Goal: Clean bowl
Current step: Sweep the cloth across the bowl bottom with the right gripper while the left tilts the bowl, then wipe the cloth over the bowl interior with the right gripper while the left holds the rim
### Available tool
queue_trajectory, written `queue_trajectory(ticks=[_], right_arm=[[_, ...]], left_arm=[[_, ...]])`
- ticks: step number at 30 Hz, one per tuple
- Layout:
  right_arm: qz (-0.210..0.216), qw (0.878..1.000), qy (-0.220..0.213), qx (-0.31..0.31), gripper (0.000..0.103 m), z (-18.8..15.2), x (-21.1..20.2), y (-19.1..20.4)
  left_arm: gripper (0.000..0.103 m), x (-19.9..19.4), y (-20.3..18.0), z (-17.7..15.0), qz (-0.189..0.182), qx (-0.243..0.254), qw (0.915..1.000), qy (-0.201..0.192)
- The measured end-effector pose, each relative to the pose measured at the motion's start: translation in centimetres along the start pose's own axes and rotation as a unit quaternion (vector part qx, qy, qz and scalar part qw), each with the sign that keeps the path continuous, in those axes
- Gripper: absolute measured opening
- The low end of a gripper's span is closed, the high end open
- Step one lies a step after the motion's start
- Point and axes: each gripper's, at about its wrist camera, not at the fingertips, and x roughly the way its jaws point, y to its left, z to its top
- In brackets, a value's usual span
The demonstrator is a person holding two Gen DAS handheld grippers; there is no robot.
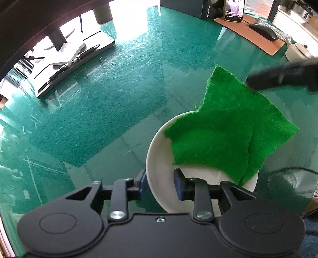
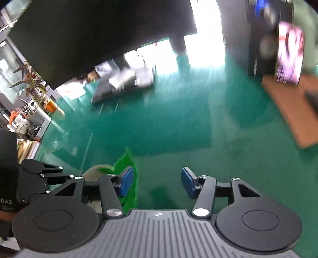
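Note:
A white bowl [image 1: 161, 174] sits on the green glass table. A folded green scouring cloth [image 1: 228, 127] lies across the bowl's far right side and hangs over its rim. My left gripper [image 1: 160, 184] is shut on the bowl's near left rim, one finger outside, one inside. My right gripper [image 2: 157, 181] is open and empty above the table, right of the bowl [image 2: 93, 171] and cloth [image 2: 127, 160]; it shows as a dark blur in the left wrist view [image 1: 282, 76]. The left gripper shows in the right wrist view [image 2: 47, 176].
A laptop stand with a pen [image 1: 75, 59] lies at the far left. A brown mat [image 1: 252, 33] holds a phone [image 1: 234, 10] and a mouse [image 1: 264, 31] at the far right. A small teapot [image 1: 298, 51] and a glass lid [image 1: 292, 182] are on the right.

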Motion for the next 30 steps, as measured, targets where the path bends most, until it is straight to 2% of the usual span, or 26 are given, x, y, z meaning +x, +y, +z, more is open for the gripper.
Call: queue_trajectory(ticks=[2, 5, 6, 10, 12, 14, 17, 23, 30], right_arm=[[0.031, 0.999, -0.018, -0.016, 0.054, -0.1, -1.4, 0.8], [0.075, 0.995, -0.006, -0.065, 0.046, -0.6, -1.8, 3.0], [0.076, 0.994, 0.001, -0.075, 0.04, -0.7, -1.4, 3.5], [0.044, 0.992, 0.043, -0.107, 0.034, -1.9, 2.3, 4.3], [0.036, 0.992, 0.062, -0.106, 0.021, -2.5, 4.0, 4.0], [0.035, 0.993, 0.069, -0.091, 0.014, -2.9, 4.9, 3.6], [0.045, 0.994, 0.069, -0.077, 0.013, -3.1, 5.2, 3.3], [0.06, 0.994, 0.078, -0.054, 0.013, -2.8, 6.1, 2.7], [0.065, 0.988, 0.096, -0.107, 0.015, -0.6, 8.0, 3.4]], left_arm=[[0.031, 0.0, -0.1, 0.0, 0.003, 0.001, 1.0, 0.001], [0.032, 0.0, -0.3, 0.0, 0.01, 0.004, 0.9999, 0.001], [0.033, 0.1, -0.3, 0.0, 0.012, 0.005, 0.9999, 0.001], [0.037, 0.1, -0.4, -0.1, 0.02, 0.011, 0.9997, -0.001], [0.037, 0.1, -0.4, -0.1, 0.021, 0.011, 0.9997, -0.002], [0.039, 0.1, -0.4, -0.1, 0.023, 0.014, 0.9996, -0.004], [0.036, 0.2, -0.6, 0.0, 0.024, 0.025, 0.9994, -0.005], [0.031, 0.4, -1.7, 0.5, 0.03, 0.087, 0.9957, -0.007], [0.031, 0.7, -1.7, 0.8, 0.024, 0.108, 0.9939, 0.0]])
